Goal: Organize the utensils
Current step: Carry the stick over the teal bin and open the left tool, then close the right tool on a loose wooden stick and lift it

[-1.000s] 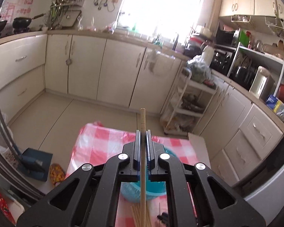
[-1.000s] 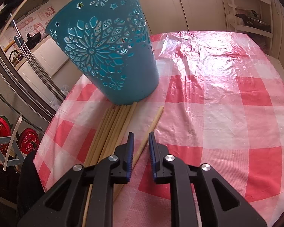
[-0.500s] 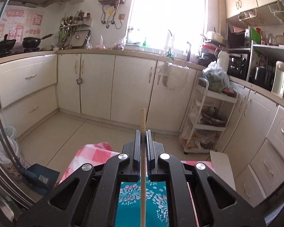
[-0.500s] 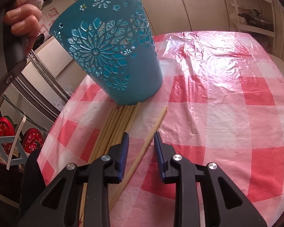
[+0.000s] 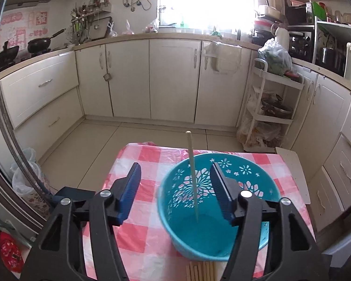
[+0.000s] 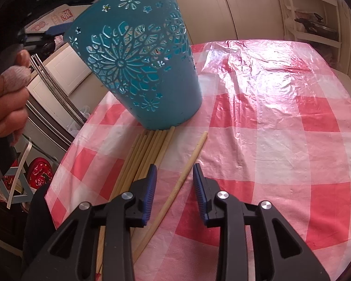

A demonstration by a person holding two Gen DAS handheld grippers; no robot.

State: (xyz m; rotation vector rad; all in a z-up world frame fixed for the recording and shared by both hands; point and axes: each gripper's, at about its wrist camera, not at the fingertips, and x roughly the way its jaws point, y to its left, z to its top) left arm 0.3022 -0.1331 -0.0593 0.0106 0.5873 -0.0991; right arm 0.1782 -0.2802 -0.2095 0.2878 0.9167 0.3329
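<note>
A teal cut-out bucket stands on the red-checked tablecloth. One wooden chopstick stands upright inside it. My left gripper is open and empty above the bucket's near left rim. A bundle of chopsticks lies against the bucket's base; their ends show in the left wrist view. A single chopstick lies apart to the right. My right gripper is open, low over that single chopstick, which runs between its fingers.
Cream kitchen cabinets line the far wall beyond the table. A white rack trolley stands at the right. The person's left hand holds the other gripper at the left of the right wrist view.
My left gripper was shut on a chopstick; it has opened and the chopstick now stands in the bucket. My right gripper has opened wider and moved forward over the single chopstick.
</note>
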